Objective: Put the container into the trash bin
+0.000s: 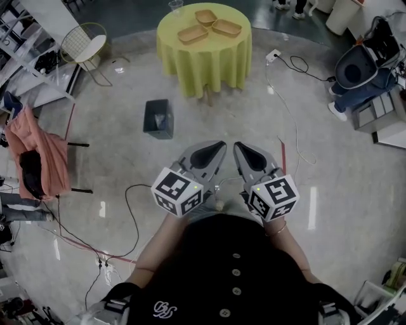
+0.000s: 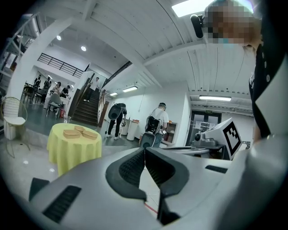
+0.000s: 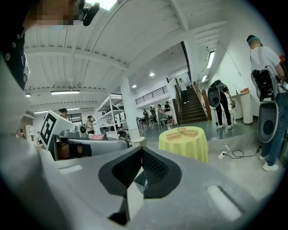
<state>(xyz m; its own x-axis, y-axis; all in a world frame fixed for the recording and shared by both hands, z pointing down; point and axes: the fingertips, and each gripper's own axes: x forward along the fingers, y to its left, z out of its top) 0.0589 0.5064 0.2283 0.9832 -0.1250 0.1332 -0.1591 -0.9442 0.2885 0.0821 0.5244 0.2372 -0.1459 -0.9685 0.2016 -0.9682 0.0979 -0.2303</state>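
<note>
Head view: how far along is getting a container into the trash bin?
Nothing looks done: three containers sit on the yellow table, and the trash bin stands apart on the floor. Nothing is in hand: the left tongs and right tongs are both closed and empty. Left: reach the table, grip a container, drop it in the bin.

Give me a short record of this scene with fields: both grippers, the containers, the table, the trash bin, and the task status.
left gripper: jaws together, nothing between them
right gripper: jaws together, nothing between them
containers: three shallow tan ones, all on the table
table: round, yellow cloth, also bears a clear cup
trash bin: dark, on the floor between the person and the table, apart from both
task status: no container picked up yet; grippers side by side, short of the bin
</note>
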